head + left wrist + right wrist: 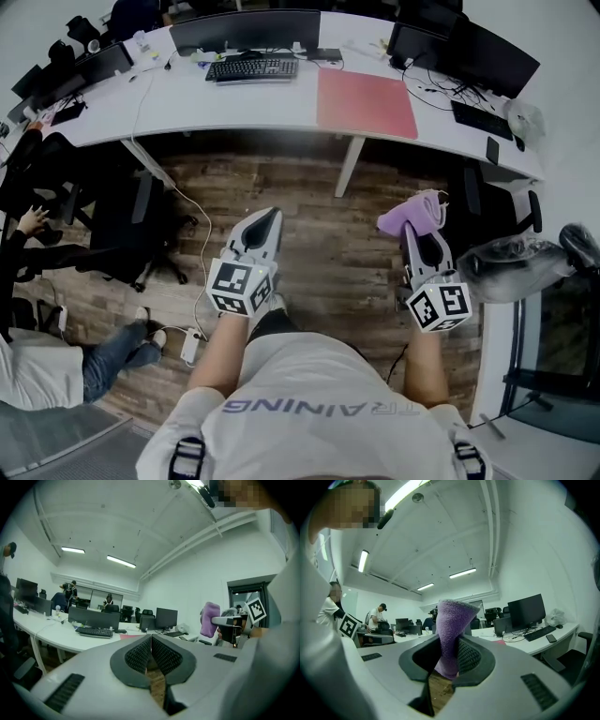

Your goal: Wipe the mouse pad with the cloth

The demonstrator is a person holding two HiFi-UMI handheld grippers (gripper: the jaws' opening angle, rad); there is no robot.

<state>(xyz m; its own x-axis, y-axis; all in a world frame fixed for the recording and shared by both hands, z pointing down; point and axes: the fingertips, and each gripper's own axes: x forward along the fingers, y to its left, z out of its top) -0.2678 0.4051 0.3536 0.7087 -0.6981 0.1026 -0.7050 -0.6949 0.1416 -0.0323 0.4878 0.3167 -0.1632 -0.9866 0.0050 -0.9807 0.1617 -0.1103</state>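
Now: right gripper (424,236) pinches purple cloth (412,214); left gripper (266,221) jaws together, empty. Land cloth flat on pink mouse pad (366,103).

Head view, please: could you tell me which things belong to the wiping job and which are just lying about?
Job: cloth, held in the right gripper; pink mouse pad on the desk.
Lying about: keyboard, monitor, chair, power strip.

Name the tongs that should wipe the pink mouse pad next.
Right. The right tongs grip the purple cloth, and the mouse pad lies ahead on their side. The left tongs are shut, empty.
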